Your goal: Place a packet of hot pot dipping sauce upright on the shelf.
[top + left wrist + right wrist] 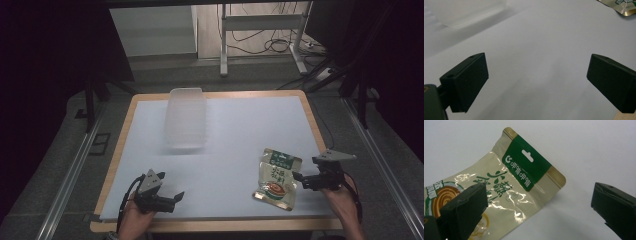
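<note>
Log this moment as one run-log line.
left gripper: open, over bare table | right gripper: open at snack pouch edge, not gripping | clear container: far side, untouched

Glossy beige pouch (499, 195) with green header, clear tub (186, 117), black tools.

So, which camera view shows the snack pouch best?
The right gripper view: the snack pouch lies close there, its green header and print clear between the open right tongs. The high view shows the whole pouch, but small. The left gripper view catches just a corner.
</note>
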Motion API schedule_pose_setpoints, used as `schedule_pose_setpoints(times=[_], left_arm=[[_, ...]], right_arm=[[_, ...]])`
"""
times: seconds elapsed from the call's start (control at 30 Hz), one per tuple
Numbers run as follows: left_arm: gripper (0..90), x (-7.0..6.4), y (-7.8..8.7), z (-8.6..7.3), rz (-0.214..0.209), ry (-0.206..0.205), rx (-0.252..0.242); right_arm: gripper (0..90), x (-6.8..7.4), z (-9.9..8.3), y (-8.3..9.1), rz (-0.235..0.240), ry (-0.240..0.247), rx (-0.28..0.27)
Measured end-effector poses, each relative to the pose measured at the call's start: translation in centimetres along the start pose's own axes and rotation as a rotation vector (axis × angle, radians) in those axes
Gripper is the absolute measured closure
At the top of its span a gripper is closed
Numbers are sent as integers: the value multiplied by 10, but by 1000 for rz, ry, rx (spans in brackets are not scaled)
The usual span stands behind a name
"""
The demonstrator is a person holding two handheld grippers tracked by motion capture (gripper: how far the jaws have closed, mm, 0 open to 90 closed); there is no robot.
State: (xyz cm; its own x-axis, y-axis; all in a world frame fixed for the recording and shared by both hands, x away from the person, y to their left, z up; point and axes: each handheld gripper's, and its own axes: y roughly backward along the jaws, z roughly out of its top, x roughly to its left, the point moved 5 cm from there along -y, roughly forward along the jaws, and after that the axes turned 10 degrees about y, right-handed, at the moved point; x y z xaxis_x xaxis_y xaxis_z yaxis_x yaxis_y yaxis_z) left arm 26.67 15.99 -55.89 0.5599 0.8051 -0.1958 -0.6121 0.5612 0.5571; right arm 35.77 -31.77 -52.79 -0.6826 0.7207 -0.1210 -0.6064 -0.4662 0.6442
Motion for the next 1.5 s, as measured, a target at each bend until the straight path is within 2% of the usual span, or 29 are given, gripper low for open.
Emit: schedule_pose_setpoints(times=[0.3, 0.5, 0.6, 0.77, 0.87, 0.97, 1.1, 1.17, 1.2, 1.23, 1.3, 1.33, 1.37, 1.4, 1.43, 1.47, 1.5], left_arm=[[40, -2, -2, -1, -1, -15, 8], [39, -3, -2, -1, 1, -27, 9], [38, -3, -2, -1, 1, -28, 9], [38, -3, -2, -1, 6, -31, 6], [38, -3, -2, -1, 6, -30, 6], [38, -3, -2, -1, 7, -31, 8], [38, -3, -2, -1, 8, -31, 9], [38, -3, -2, -2, 9, -31, 9], [38, -3, -2, -2, 10, -32, 10], [38, -3, -3, -2, 10, -31, 10], [38, -3, -3, -2, 10, -32, 10], [38, -3, -3, -2, 11, -32, 10], [38, -3, -3, -2, 12, -32, 10], [38, -2, -3, -2, 12, -31, 11], [38, -2, -3, -2, 13, -32, 11], [38, -2, -3, -2, 14, -31, 12], [38, -2, -3, -2, 14, -31, 11]], right_arm=[[16, -4, 7, -23, 57, 4, 24], [32, -9, 12, -40, 131, -32, 34], [45, -9, 13, -44, 152, -47, 36], [99, -5, 16, -49, 221, -63, 54], [98, 2, 18, -51, 260, -32, 69], [80, 7, 19, -51, 287, -25, 61], [64, 12, 22, -53, 272, 3, 68], [117, 14, 23, -53, 237, 33, 104], [117, 14, 23, -53, 237, 33, 104], [233, 14, 24, -52, 193, 35, 121], [342, 13, 27, -51, 185, 44, 125], [342, 13, 27, -51, 185, 44, 125], [394, 13, 28, -51, 175, 47, 134], [498, 14, 30, -51, 166, 62, 142], [545, 14, 30, -52, 161, 71, 150], [545, 14, 30, -52, 161, 71, 150], [588, 15, 31, -52, 160, 77, 155]])
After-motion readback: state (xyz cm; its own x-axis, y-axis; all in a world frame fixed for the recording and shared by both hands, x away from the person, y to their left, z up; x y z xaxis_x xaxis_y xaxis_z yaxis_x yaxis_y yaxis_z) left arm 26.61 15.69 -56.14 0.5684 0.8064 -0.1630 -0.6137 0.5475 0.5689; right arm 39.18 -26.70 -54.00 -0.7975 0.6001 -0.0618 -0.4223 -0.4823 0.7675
